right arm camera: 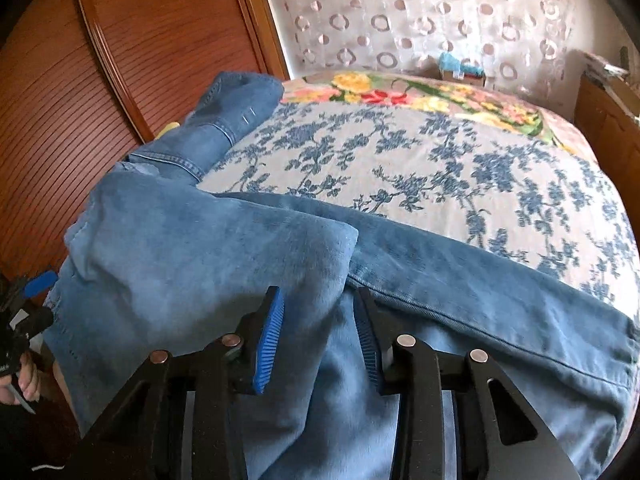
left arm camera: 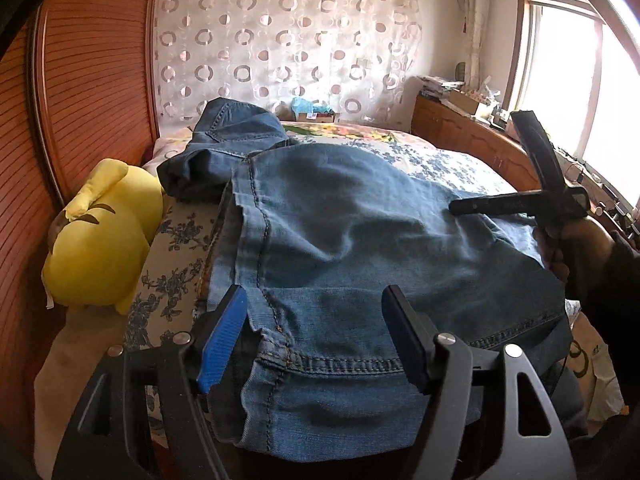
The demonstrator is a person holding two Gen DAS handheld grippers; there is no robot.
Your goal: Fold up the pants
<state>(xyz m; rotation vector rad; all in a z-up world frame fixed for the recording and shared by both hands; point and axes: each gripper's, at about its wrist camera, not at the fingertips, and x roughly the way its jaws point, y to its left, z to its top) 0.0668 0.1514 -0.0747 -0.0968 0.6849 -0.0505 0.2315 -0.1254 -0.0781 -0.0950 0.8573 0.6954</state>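
Note:
Blue denim pants [left arm camera: 360, 240] lie on the bed, the legs near me and the waist part bunched at the far left [left arm camera: 228, 140]. My left gripper [left arm camera: 316, 336] is open, its fingers [left arm camera: 224, 336] set wide on either side of a leg hem. My right gripper [right arm camera: 320, 340] has its jaws partly apart with a fold of denim [right arm camera: 320, 360] between the pads; whether they press it is unclear. The right gripper also shows in the left wrist view [left arm camera: 532, 184], at the pants' right edge. The pants fill the lower half of the right wrist view [right arm camera: 240, 248].
The bed has a blue floral cover [right arm camera: 440, 168] and a bright flowered blanket [right arm camera: 420, 96] at the far end. A yellow plush toy [left arm camera: 100, 240] lies at the bed's left edge by the wooden wall [left arm camera: 80, 80]. A cluttered wooden cabinet [left arm camera: 460, 120] stands under the window on the right.

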